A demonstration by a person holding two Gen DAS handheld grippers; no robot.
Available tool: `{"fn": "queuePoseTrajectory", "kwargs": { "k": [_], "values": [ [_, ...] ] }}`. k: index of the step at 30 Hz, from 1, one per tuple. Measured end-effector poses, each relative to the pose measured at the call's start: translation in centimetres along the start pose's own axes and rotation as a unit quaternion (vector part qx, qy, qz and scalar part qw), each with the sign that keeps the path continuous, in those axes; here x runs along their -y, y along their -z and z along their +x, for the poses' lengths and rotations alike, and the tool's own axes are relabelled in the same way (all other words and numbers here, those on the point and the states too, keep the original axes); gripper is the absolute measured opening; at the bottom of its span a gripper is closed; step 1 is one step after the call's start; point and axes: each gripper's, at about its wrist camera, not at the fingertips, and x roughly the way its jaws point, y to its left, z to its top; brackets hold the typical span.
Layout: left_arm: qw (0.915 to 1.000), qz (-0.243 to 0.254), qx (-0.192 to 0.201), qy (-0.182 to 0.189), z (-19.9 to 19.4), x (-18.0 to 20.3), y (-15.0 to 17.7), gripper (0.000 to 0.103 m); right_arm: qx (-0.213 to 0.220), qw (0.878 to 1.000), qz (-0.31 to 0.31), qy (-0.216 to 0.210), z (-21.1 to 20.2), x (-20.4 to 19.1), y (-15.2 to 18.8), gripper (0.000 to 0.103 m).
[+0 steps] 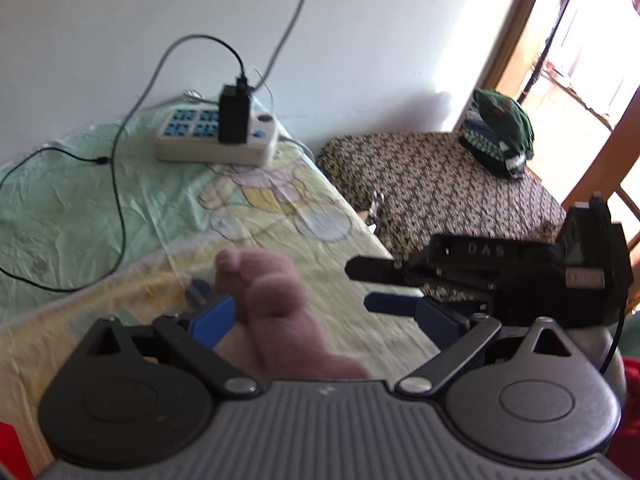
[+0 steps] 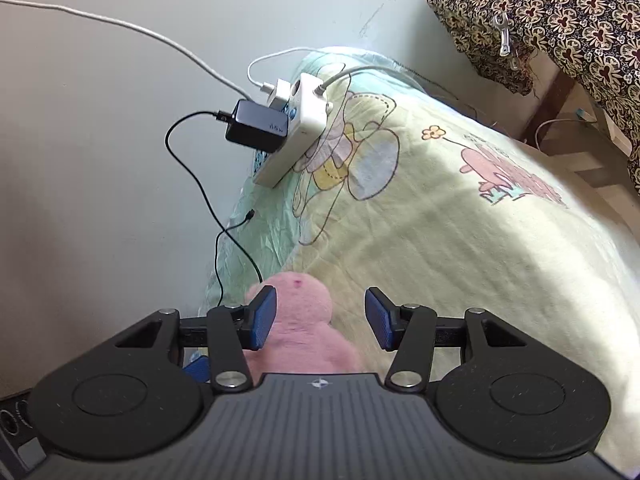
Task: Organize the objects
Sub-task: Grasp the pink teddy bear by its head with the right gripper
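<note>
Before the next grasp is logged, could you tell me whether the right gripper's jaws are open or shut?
Open. In the right wrist view, the right gripper has its blue pads spread, with the pink plush toy between them, clear of the right-hand pad.

Left wrist view: taken from just behind the left gripper (image 1: 300,308), low and close over the cartoon-print bedsheet (image 1: 120,208), faced toward the white wall (image 1: 100,20); the right gripper (image 1: 368,286) is caught at the right edge

Right wrist view: taken from behind the right gripper's own fingers, tilted, looking along the bed to the same wall

Shared by both: power strip (image 1: 216,136) (image 2: 300,128), black charger (image 1: 234,118) (image 2: 258,124), pink plush toy (image 1: 276,296) (image 2: 304,320), floral-covered furniture (image 1: 440,184) (image 2: 560,12)
</note>
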Motion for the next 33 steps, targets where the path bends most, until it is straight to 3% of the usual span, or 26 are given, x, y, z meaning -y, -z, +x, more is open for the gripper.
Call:
{"fn": "queuePoseTrajectory", "kwargs": {
  "k": [4,8,11,15,22,30,33],
  "values": [
    [0.9995,0.017,-0.025,-0.002,1.4,1.0,1.9,0.098,-0.023,1.0,-0.012,-0.009,-0.2,0.3,0.4,0.053],
    [0.9969,0.069,-0.016,-0.037,1.2,2.6,2.9,0.1,-0.03,0.999,-0.014,-0.024,-0.3,0.2,0.6,0.053],
    [0.9948,0.089,-0.014,-0.047,0.8,2.8,3.3,0.1,-0.029,0.999,-0.014,-0.033,-0.4,0.0,0.6,0.053],
    [0.9907,0.102,-0.014,-0.089,0.1,2.1,4.5,0.101,-0.029,0.998,-0.03,-0.042,-0.3,-1.0,0.9,0.053],
    [0.9907,0.085,-0.026,-0.102,-1.9,0.1,6.3,0.101,-0.043,0.996,-0.069,-0.045,0.6,-2.9,1.9,0.053],
    [0.9899,0.022,-0.064,-0.125,-3.6,-3.7,8.3,0.099,-0.056,0.991,-0.12,0.001,2.2,-3.6,3.2,0.053],
    [0.9925,-0.014,-0.04,-0.115,-5.8,-4.5,7.5,0.099,-0.063,0.987,-0.147,0.017,2.6,-3.8,3.8,0.053]
  ]
}}
